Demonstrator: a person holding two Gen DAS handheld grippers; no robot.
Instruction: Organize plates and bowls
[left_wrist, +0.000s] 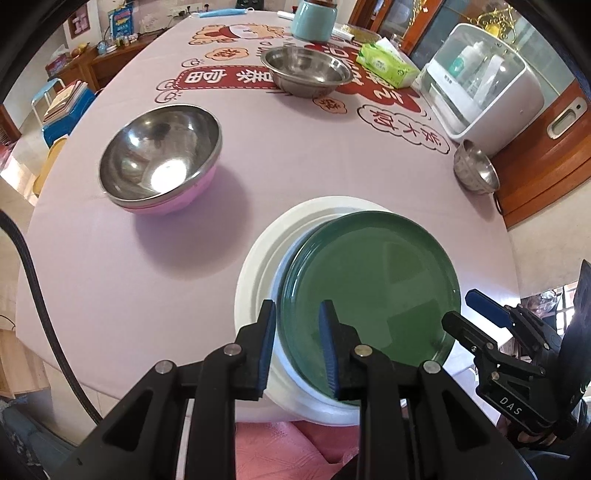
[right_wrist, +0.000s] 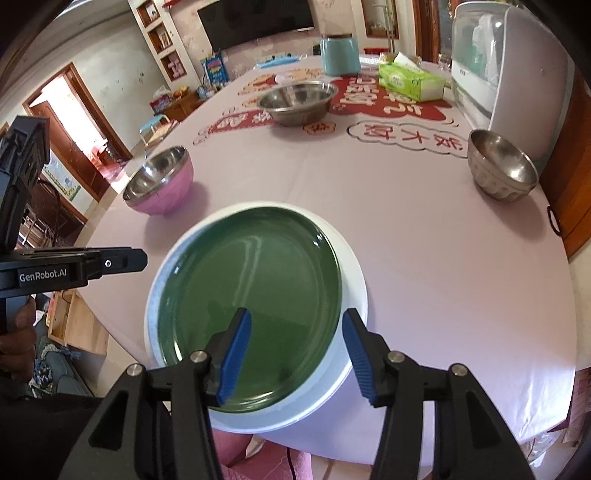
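Observation:
A green plate (left_wrist: 373, 291) (right_wrist: 255, 291) lies on a white plate (left_wrist: 258, 266) (right_wrist: 354, 280) at the table's near edge. My left gripper (left_wrist: 297, 347) is open with its fingers astride the green plate's left rim. My right gripper (right_wrist: 297, 354) is open over the plates' near right rim; it also shows in the left wrist view (left_wrist: 465, 306). A pink bowl with steel lining (left_wrist: 162, 158) (right_wrist: 160, 181) sits to the left. A wide steel bowl (left_wrist: 306, 70) (right_wrist: 297, 99) sits further back. A small steel bowl (left_wrist: 474, 170) (right_wrist: 500, 166) sits at the right.
A pink printed tablecloth (left_wrist: 295, 147) covers the table. A white appliance (left_wrist: 484, 81) (right_wrist: 509, 66), a green tissue box (left_wrist: 388, 62) (right_wrist: 410, 81) and a teal canister (left_wrist: 314, 18) (right_wrist: 340, 55) stand at the back right. The table edge is just below the plates.

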